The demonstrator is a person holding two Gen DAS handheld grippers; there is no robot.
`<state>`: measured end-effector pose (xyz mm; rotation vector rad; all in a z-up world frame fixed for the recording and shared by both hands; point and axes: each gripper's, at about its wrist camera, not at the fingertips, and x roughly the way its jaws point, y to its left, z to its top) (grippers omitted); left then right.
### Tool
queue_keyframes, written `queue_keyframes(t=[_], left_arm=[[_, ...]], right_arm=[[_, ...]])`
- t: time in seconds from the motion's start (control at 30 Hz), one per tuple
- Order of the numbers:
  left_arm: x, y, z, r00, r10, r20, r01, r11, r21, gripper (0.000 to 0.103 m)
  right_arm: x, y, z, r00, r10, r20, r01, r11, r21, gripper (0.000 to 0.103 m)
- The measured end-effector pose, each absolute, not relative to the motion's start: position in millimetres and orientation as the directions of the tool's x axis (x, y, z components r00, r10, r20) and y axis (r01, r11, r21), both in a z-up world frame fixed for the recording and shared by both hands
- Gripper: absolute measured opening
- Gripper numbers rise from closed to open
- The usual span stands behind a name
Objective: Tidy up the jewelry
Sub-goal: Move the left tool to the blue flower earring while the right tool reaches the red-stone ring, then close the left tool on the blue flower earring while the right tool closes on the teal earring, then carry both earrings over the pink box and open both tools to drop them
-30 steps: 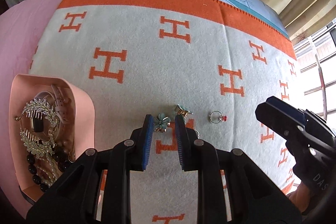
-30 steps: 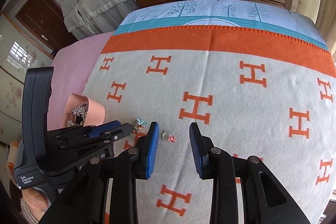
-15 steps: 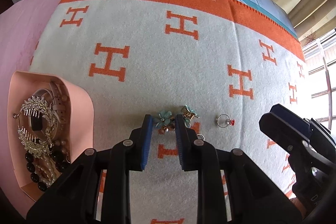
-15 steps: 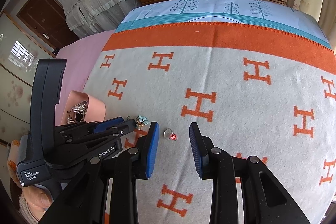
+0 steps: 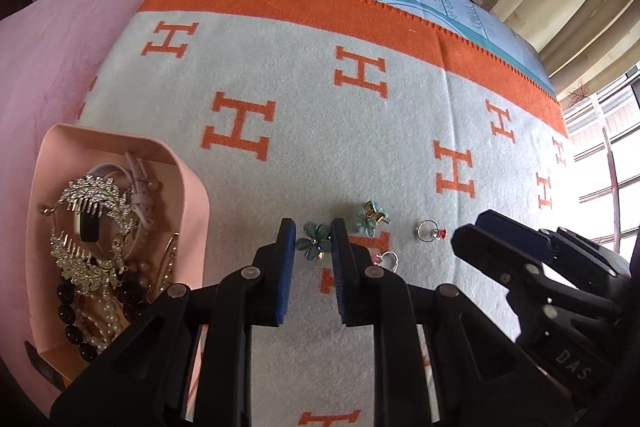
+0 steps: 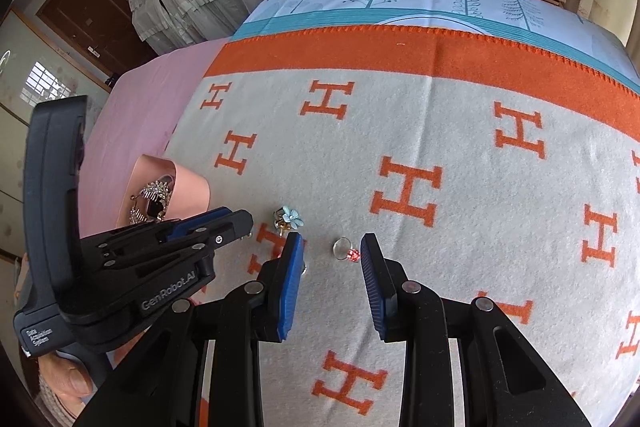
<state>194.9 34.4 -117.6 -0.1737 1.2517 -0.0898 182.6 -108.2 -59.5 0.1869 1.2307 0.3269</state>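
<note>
On the blanket (image 5: 304,131) | flower clip (image 5: 316,240) is framed by parted left hand-held gripper (image 5: 313,241) | ring (image 6: 346,249) is framed by parted right hand-held gripper (image 6: 331,251)

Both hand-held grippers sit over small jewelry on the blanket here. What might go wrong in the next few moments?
The left hand-held gripper brackets a teal flower earring; on soft blanket it may press into the fabric and slip out when the fingers close.
A second flower earring and a small ring lie close by and could be nudged.
The right hand-held gripper, open around the red-stone ring, works close to the left one; they might bump.
</note>
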Motion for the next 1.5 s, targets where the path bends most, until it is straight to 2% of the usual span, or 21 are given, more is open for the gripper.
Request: queue_keyframes(t=[0.33,0.63,0.7,0.8,0.93,1.1,1.33,1.5], left_arm=[[167.5,64.6,-81.4,0.375,-0.235,-0.897,-0.028,0.964,-0.265,0.015],[154.1,91.9,-73.2,0.397,-0.271,-0.877,-0.048,0.948,-0.315,0.015],[150.3,99.1,-71.6,0.404,-0.271,-0.873,-0.051,0.947,-0.318,0.015],[145.1,110.8,-69.4,0.416,-0.269,-0.869,-0.059,0.945,-0.321,0.015],[138.1,126.3,-66.3,0.424,-0.276,-0.863,-0.066,0.941,-0.333,0.015],[126.3,144.5,-53.8,0.441,-0.277,-0.854,-0.046,0.943,-0.330,0.015],[104.1,176.4,-31.8,0.509,-0.253,-0.823,-0.057,0.944,-0.325,0.015],[92.5,188.9,-41.1,0.496,-0.260,-0.829,-0.069,0.939,-0.336,0.015]], right_arm=[[199.5,-61.5,-71.9,0.232,0.362,-0.903,-0.196,0.926,0.321,0.036],[207.4,-18.4,-89.0,0.234,0.221,-0.947,-0.275,0.949,0.154,0.036],[209.1,-14.0,-94.6,0.227,0.193,-0.955,-0.277,0.953,0.127,0.027],[210.2,-13.4,-98.0,0.235,0.160,-0.959,-0.259,0.961,0.097,0.019],[210.1,-14.2,-98.3,0.225,0.159,-0.961,-0.233,0.967,0.105,0.019],[189.7,-11.5,-60.5,0.261,0.235,-0.936,-0.236,0.956,0.174,0.019],[157.7,31.3,14.3,0.347,0.377,-0.859,-0.344,0.903,0.258,0.019],[144.4,70.2,31.9,0.373,0.404,-0.836,-0.392,0.885,0.252,0.019]])
